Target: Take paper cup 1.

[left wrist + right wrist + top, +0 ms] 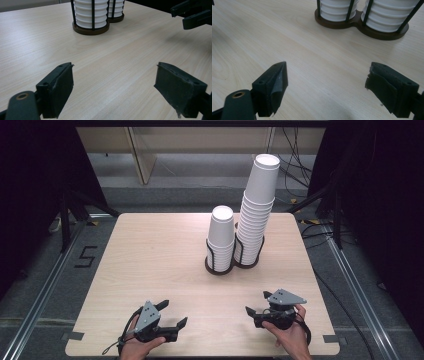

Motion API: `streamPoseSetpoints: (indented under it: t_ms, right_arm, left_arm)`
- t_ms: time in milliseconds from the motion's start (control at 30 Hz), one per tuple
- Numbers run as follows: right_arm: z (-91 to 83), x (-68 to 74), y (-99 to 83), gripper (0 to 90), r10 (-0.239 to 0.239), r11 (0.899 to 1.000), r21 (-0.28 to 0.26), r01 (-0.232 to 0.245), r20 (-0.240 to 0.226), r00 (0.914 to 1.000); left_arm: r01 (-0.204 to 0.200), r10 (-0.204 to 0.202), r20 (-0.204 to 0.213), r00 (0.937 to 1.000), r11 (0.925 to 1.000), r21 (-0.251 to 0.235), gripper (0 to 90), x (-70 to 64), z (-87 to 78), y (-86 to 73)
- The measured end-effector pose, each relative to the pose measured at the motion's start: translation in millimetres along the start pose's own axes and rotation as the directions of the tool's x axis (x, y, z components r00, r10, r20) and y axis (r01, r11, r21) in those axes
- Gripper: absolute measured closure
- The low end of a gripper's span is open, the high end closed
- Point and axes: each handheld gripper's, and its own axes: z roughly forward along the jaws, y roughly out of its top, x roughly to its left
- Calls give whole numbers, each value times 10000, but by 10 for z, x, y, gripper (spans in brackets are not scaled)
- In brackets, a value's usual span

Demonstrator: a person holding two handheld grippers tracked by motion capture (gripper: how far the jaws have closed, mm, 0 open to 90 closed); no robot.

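While both my grippers rest spread and empty near the table's front edge, the upright stacks of white paper cups (250, 227) in their dark wire holder stand at twelve o'clock, nearer my right gripper (256, 306) than my left gripper (172, 312).

We hold the left gripper (173, 313) near the bench's near left corner, jaws spread wide, nothing between them. Right gripper (255, 303) sits near the near right corner, jaws likewise apart and empty. Our left hand (141, 347) and right hand (290, 335) grasp the gripper bodies from the near edge, both low over the bench.
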Motion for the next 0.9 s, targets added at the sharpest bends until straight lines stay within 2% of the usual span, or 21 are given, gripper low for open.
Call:
streamPoseSetpoints:
  t_ms: [167, 200, 333, 367, 400, 467, 500, 533, 567, 600, 633, 667, 733, 800, 867, 900]
  right_arm:
    - [20, -1, 2, 169, -174, 9998, -41, 174, -40, 9998]
    - [34, -2, 6, 169, -227, 9997, -9, 227, -274, 9994]
    - [53, -11, 17, 168, -238, 9997, -34, 237, -278, 9993]
    - [51, -2, 19, 168, -170, 9999, -36, 169, -152, 9997]
    - [49, -7, 25, 168, -320, 9994, -128, 322, 93, 9994]
    - [52, -12, 30, 169, -402, 9990, -191, 404, 117, 9991]
    - [55, 5, 30, 169, -137, 9997, -187, 138, 84, 9999]
    - [67, -4, 44, 169, -237, 9995, -196, 231, -305, 9993]
    - [57, -1, 49, 170, -335, 9991, -267, 333, -48, 9994]
    - [57, -1, 49, 170, -335, 9991, -267, 333, -48, 9994]
    - [54, 29, 54, 170, 4, 9997, -262, -4, -3, 10000]
    - [65, 14, 74, 171, -149, 9994, -327, 144, -138, 9998]
    - [69, 6, 95, 171, -165, 9987, -484, 161, -94, 9998]
    - [78, 1, 125, 171, -90, 9987, -508, 77, -261, 9996]
    - [68, 9, 161, 172, -110, 9989, -458, 101, -207, 9997]
    - [79, -17, 188, 172, -397, 9973, -620, 386, -170, 9991]
  left_arm:
    - [-14, 14, -2, 10000, 10000, -20, 146, -2, -3, 2]
    - [5, -5, -22, 10000, 10000, -26, 146, 2, -6, 4]
    - [26, -26, -4, 10000, 10000, -77, 146, 10, -7, 2]
    - [26, -26, -4, 10000, 10000, -77, 146, 10, -7, 2]
    - [46, -45, 26, 10000, 9999, -155, 146, 10, -3, 0]
    - [13, -13, -71, 10000, 10000, -72, 146, 6, -18, 8]
    - [-4, 3, -80, 10000, 10000, -72, 145, 6, -18, 8]
    - [-5, 4, -103, 9999, 10000, -58, 146, 5, -19, 7]
    - [9, -10, -109, 9999, 10000, -85, 146, 5, -18, 4]
    - [17, -18, -28, 10000, 9997, -224, 146, 12, -9, 0]
    - [2, -4, -120, 9999, 9999, -113, 146, 11, -18, 3]
    - [31, -34, -108, 9999, 9997, -229, 146, 15, -11, 0]
    - [-15, 12, -149, 9999, 9999, -163, 146, 15, -19, 0]
    - [-44, 41, -165, 9999, 9999, -156, 145, 9, -26, 4]
    - [-62, 59, -160, 9999, 9998, -167, 145, 8, -26, 5]
    - [-39, 37, -143, 9999, 9999, -140, 146, 4, -25, 5]
